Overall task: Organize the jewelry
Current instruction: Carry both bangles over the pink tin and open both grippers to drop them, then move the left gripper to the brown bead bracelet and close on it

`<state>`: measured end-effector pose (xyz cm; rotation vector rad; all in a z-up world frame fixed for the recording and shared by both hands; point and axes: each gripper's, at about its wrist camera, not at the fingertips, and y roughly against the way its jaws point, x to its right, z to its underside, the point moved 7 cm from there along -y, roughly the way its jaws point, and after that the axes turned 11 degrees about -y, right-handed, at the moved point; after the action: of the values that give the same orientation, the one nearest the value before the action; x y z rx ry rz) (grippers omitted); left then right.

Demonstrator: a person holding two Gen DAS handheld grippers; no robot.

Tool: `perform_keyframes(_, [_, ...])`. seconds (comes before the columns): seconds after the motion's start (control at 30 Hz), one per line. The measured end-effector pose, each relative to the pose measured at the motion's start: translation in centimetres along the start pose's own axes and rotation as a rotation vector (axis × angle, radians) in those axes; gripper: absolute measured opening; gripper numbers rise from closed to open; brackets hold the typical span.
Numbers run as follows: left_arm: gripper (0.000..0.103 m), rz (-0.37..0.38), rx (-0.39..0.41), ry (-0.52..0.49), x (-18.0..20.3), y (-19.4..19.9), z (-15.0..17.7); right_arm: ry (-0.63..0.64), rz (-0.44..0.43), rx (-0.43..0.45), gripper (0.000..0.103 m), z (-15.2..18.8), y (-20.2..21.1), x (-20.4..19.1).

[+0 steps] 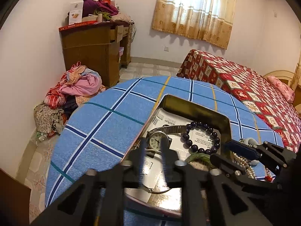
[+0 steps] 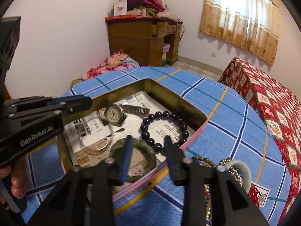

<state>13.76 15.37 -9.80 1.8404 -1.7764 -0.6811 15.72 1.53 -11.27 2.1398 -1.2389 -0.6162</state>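
A metal tin (image 2: 173,96) lined with newspaper sits on the blue checked table. In it lie a wristwatch (image 2: 115,114), a dark purple bead bracelet (image 2: 148,121), a clear bangle (image 2: 94,148) and a green jade bangle (image 2: 148,156). The watch (image 1: 157,139) and bead bracelet (image 1: 193,146) also show in the left wrist view. My left gripper (image 1: 153,150) hangs open over the tin near the watch, holding nothing. My right gripper (image 2: 148,148) is open above the green bangle at the tin's near edge. A heap of bead strings and a pale bangle (image 2: 242,171) lies outside the tin.
The round table has a blue checked cloth (image 1: 105,128). A bed with a red patterned cover (image 1: 244,86) stands to the right. A wooden desk (image 1: 92,50) and a pile of clothes (image 1: 75,88) are by the far wall. A red charm card (image 2: 259,194) lies near the heap.
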Motion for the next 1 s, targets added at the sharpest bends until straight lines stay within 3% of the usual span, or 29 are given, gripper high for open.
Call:
perform_keyframes(0.03, [0.059, -0.013, 0.011, 0.003, -0.1, 0.4, -0.1, -0.004, 0.001, 0.005, 0.044, 0.0, 0.2, 0.1])
perform_keyframes(0.1, [0.072, -0.033, 0.054, 0.003, 0.0, 1.4, -0.4, -0.016, 0.003, 0.014, 0.048, 0.1, 0.8, 0.5])
perform_keyframes(0.37, [0.072, 0.011, 0.063, -0.044, 3.5, 2.7, -0.3, -0.065, 0.033, 0.046, 0.051, 1.0, 3.7, 3.8])
perform_keyframes(0.6, [0.071, 0.043, 0.067, -0.105, 7.7, 3.6, 0.2, -0.154, 0.129, 0.064, 0.056, 3.5, 7.1, 10.2])
perform_keyframes(0.8, [0.071, 0.069, 0.046, -0.169, 11.6, 3.4, 0.8, -0.241, 0.206, 0.044, 0.056, 6.0, 8.0, 14.8])
perform_keyframes(1.0, [0.071, 0.080, 0.026, -0.255, 15.5, 2.8, 1.3, -0.301, 0.222, 0.049, 0.056, 7.2, 8.4, 17.4])
